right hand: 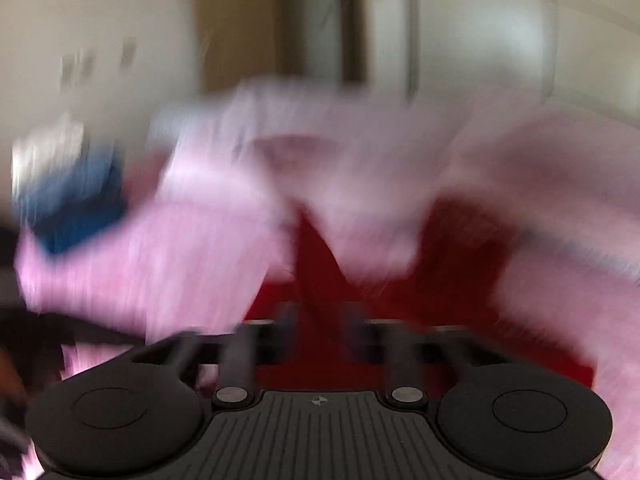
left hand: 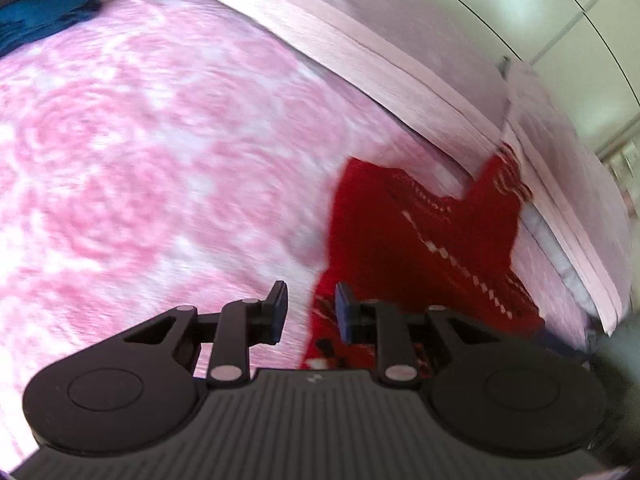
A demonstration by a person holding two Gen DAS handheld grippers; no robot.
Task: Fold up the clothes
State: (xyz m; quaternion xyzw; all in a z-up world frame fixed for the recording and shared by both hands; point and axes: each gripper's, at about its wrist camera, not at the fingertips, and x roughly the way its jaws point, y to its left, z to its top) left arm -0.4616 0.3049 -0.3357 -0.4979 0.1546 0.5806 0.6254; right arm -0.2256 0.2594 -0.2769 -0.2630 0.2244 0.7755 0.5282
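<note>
A red knit (left hand: pixel 420 240) lay rumpled on the pink bed (left hand: pixel 140 140) against the pillows (left hand: pixel 400 60). The left gripper (left hand: pixel 310 308) hung unclenched over its near edge. The right gripper (right hand: pixel 320 340) was too blurred to tell. Pinching a corner low seemed wise.
</note>
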